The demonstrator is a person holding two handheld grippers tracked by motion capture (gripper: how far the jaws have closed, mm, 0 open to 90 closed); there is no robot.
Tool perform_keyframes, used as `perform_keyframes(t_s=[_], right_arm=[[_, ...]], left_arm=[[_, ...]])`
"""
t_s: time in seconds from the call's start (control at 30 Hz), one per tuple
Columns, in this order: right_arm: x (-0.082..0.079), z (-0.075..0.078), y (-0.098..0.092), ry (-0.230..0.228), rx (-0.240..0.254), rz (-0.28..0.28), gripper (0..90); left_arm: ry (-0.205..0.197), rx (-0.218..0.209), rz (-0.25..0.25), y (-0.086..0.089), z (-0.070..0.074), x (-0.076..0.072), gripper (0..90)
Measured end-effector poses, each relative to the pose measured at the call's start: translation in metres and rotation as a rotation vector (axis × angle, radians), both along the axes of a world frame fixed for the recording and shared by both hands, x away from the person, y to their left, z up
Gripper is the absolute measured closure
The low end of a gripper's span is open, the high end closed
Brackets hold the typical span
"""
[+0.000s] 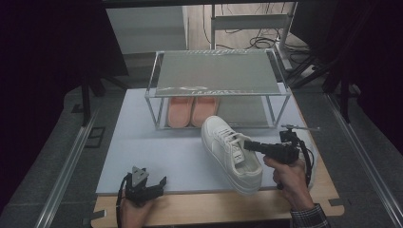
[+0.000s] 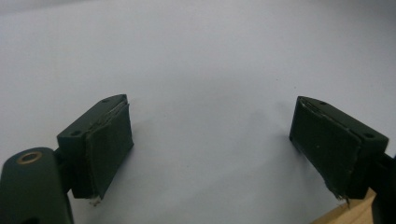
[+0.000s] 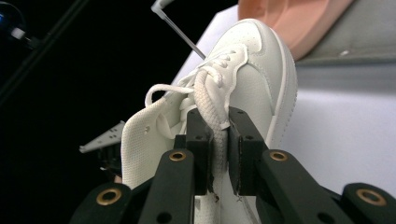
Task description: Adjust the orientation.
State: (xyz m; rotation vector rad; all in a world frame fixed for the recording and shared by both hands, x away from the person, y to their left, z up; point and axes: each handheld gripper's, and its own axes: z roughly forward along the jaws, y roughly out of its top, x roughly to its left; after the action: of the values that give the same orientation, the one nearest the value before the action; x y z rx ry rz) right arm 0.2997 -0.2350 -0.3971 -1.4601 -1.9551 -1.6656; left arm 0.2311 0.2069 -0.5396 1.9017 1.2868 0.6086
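Note:
A white sneaker (image 1: 228, 152) lies on the pale blue mat (image 1: 157, 152), its toe toward the shoe rack. My right gripper (image 1: 248, 145) reaches in from the right and is shut on the sneaker's side by the laces (image 3: 208, 107); the right gripper view shows its jaws pinching the shoe's upper (image 3: 252, 79) and a lace between the pads. My left gripper (image 1: 159, 184) rests low at the mat's front left edge, held by a hand. Its jaws stand wide apart in the left gripper view, with only bare mat (image 2: 205, 70) between them.
A clear two-level shoe rack (image 1: 216, 71) stands at the back of the mat, with a pair of pink slippers (image 1: 192, 110) on its lower level at left. The wooden table edge (image 1: 214, 206) runs along the front. Dark frames and cables surround the table.

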Motion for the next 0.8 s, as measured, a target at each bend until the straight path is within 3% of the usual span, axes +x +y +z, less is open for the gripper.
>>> perform_keyframes(t_s=[0.8], right_arm=[[0.016,0.065,0.009,-0.015,0.105,0.038,80.1]], left_arm=[[0.002,0.002,-0.001,0.000,0.000,0.000,12.9]])
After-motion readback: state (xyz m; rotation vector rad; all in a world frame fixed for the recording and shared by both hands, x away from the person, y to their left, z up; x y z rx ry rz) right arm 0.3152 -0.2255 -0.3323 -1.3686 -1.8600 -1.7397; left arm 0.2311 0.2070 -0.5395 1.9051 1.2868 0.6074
